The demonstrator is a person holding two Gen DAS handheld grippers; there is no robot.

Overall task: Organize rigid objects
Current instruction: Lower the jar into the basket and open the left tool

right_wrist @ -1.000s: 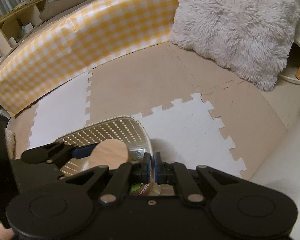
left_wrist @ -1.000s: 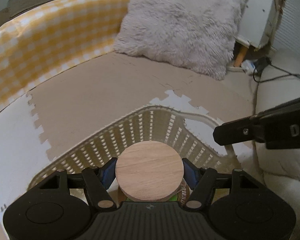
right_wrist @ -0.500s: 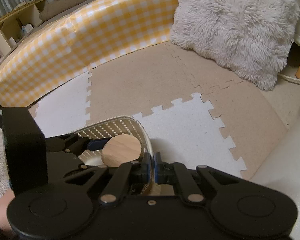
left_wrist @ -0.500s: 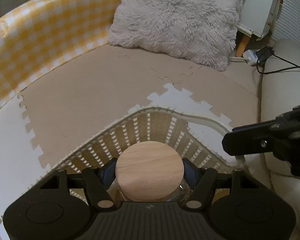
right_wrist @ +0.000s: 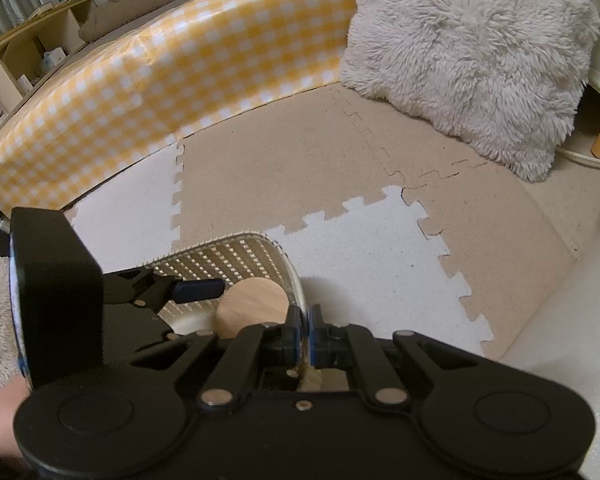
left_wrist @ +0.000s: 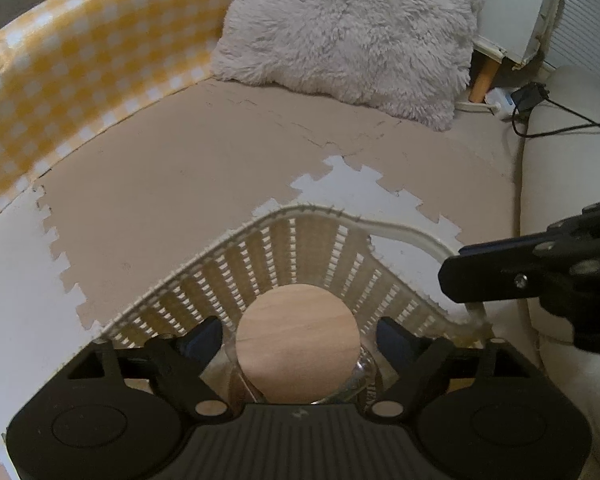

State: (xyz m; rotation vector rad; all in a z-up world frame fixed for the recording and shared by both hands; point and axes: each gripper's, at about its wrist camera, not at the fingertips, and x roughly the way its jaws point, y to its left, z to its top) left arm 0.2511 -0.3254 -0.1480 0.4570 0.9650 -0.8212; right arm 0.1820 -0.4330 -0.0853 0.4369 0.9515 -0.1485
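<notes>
The wooden lid (left_wrist: 297,343) is covering most of the glass jar (left_wrist: 363,368) beneath it, and the jar's label is showing only as an unreadable sliver at lower centre. The left gripper (left_wrist: 298,334) body is hiding the near part of the white basket (left_wrist: 400,234). The right gripper (right_wrist: 304,322) is blocking the basket rim between its fingers, so contact is unclear. Shelf items at the upper left are too small to identify.

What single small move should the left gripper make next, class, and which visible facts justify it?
Probably lift the left gripper straight up and clear. Its fingers stand spread, with gaps either side of the wooden lid, so the jar looks released inside the basket, while the right gripper pinches the basket's rim.
</notes>
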